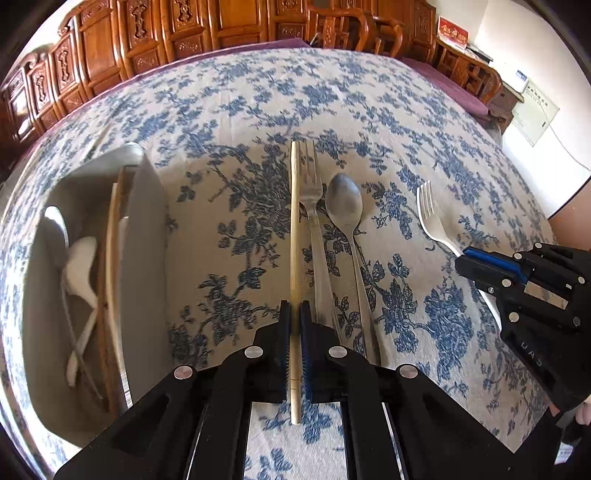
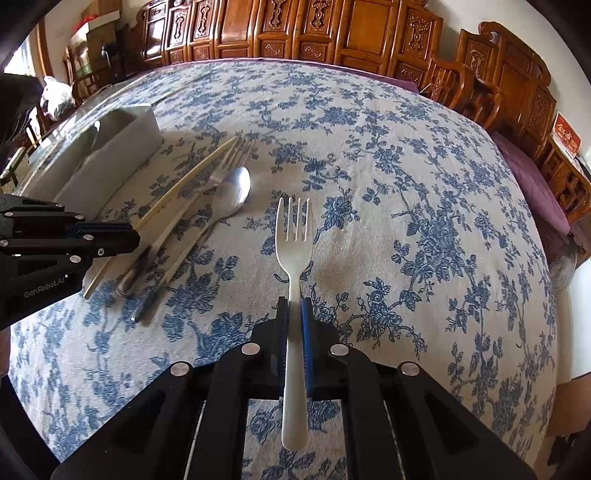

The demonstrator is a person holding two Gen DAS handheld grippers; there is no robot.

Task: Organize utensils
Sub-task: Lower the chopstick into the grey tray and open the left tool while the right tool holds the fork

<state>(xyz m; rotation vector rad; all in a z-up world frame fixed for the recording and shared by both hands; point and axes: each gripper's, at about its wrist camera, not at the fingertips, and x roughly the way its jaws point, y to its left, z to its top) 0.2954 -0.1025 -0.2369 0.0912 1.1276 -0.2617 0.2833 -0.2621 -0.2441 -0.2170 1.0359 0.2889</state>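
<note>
The left tongs (image 1: 294, 325) are clamped on a pale chopstick (image 1: 294, 229), whose long axis runs straight away from the camera, far tip toward the carved wooden cabinets (image 1: 221, 22); the right tongs (image 2: 294, 321) are clamped on the handle of a white plastic fork (image 2: 293, 258), tines pointing away along the fingers. The worktop (image 1: 369, 110) carries a blue-flowered cloth; at its left stands a grey utensil tray (image 1: 147, 229) holding spoons and sticks lengthwise. Just right of the chopstick lie a metal fork (image 1: 312, 206) and a metal spoon (image 1: 345, 210), side by side, heads pointing away.
</note>
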